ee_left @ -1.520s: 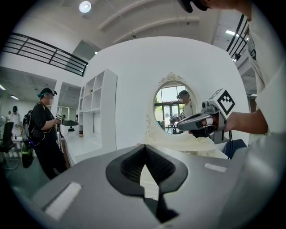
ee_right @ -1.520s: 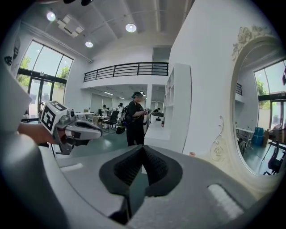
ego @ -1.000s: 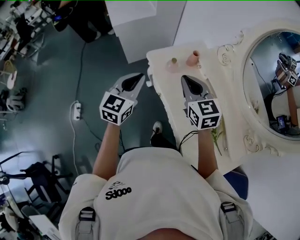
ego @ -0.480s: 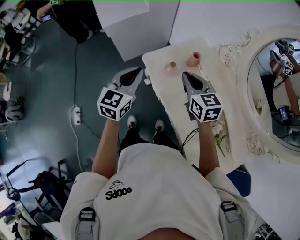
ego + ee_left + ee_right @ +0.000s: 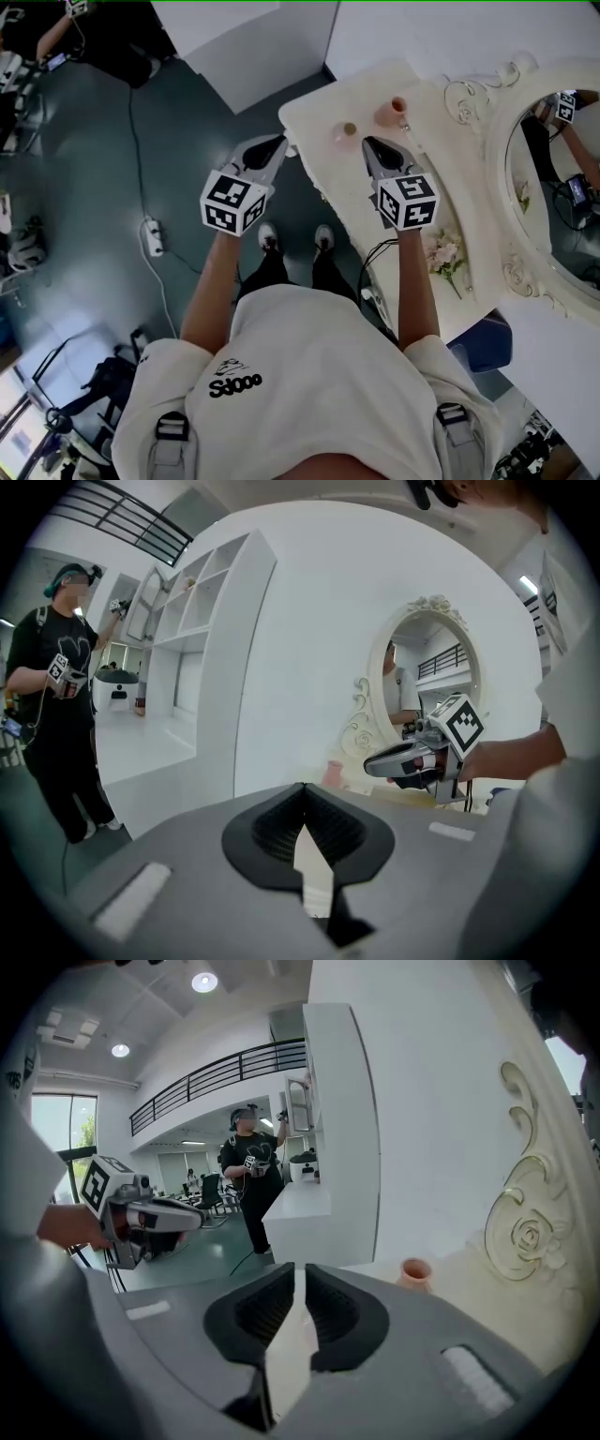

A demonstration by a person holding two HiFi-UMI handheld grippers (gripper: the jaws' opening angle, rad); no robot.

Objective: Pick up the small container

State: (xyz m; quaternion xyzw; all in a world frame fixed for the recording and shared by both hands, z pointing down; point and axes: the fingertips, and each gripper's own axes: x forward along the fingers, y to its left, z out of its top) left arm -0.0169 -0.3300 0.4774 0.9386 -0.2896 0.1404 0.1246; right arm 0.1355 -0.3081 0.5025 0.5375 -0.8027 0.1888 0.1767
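Note:
The small container (image 5: 348, 131), a pale pink jar with an olive lid, stands near the far end of the white vanity table (image 5: 319, 103). A pink vase (image 5: 389, 112) is just to its right and also shows in the gripper views (image 5: 413, 1272) (image 5: 333, 772). My right gripper (image 5: 368, 143) hovers over the table just short of the jar. Its jaws are opening, with a thin slit and nothing between them (image 5: 299, 1269). My left gripper (image 5: 275, 145) hangs off the table's left edge over the floor, shut and empty (image 5: 302, 789). The right gripper view does not show the jar.
An ornate white mirror (image 5: 553, 178) leans along the table's right side, with a flower sprig (image 5: 442, 253) lying in front of it. A white cabinet (image 5: 244, 47) stands beyond the table. A power strip (image 5: 150, 234) and cables lie on the floor. A person in black (image 5: 251, 1180) stands farther off.
The head view has shifted and the table now sits lower left in the frame. My right gripper has crept a little closer to the jar. The left gripper has kept its place beside it.

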